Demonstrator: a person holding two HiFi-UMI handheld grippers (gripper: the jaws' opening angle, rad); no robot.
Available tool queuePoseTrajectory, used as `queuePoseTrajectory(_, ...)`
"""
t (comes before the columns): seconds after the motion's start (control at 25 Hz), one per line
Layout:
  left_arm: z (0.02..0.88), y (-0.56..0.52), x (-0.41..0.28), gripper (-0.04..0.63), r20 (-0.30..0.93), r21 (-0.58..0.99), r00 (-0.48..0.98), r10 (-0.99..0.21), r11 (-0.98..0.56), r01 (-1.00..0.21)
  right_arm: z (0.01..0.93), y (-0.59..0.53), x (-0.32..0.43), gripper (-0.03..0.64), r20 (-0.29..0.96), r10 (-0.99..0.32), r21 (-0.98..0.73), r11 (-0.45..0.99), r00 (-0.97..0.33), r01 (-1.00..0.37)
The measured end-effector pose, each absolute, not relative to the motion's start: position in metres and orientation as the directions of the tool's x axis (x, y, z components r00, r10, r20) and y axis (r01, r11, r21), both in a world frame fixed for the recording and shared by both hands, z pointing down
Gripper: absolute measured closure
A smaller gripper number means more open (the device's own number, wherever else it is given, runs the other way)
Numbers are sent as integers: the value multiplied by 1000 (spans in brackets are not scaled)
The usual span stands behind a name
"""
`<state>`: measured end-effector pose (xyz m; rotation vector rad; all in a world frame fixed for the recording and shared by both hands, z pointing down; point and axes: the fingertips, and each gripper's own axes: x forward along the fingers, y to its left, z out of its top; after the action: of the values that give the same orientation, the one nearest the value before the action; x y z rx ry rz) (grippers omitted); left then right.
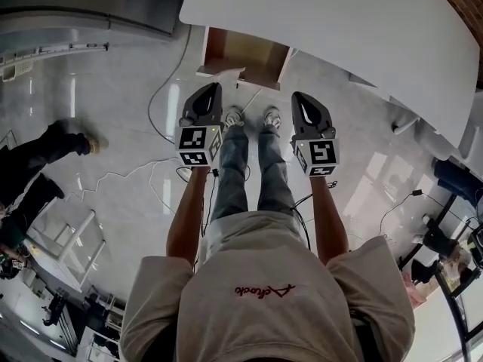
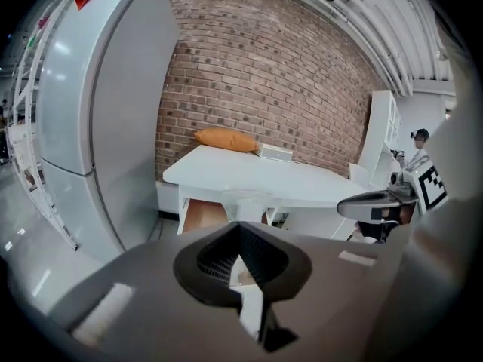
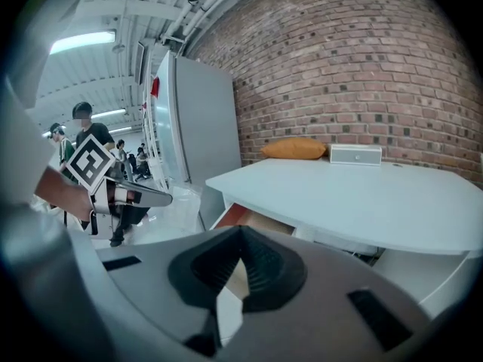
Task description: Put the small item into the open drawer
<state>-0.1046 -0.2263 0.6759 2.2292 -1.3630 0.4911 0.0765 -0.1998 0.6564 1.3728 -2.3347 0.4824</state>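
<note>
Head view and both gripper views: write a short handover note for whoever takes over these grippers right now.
Left gripper: shut, empty, in the air short of the white table. Right gripper: same.
Brown wooden drawer under it: open.
Small item: not held, not identifiable; only an orange cushion and a pale rectangular box lie by the brick wall.
Done: drawer open. Left: find, grasp, place the item in the drawer.

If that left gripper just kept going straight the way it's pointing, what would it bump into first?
Probably the open drawer under the white table: the left gripper aims at the table's front, nothing visible between. Depth is unclear, so it might meet the table edge above instead.
</note>
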Motion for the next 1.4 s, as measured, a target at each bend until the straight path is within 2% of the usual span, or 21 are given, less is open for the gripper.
queuePoseTrajectory(0.48, 732, -227, -92, 588, 574, 215, 459, -678, -416, -884, 706, -172, 87, 604, 553, -717, -135, 425, -424, -895)
queuePoseTrajectory(0.96, 779, -272, -66, 588, 609, 194, 478, -633, -465, -864, 733, -162, 107, 604, 586, -698, -163, 395, -411, -904)
queuePoseTrajectory(1.2, 798, -294, -48, 588, 645, 114, 498, -580, -571, -813, 742, -161, 119, 604, 606, -690, -171, 373, -396, -912)
queuePoseTrajectory(1.4, 816, -303, -37, 588, 717, -24, 472, -513, -696, -718, 744, -159, 126, 604, 613, -685, -181, 364, -394, -914)
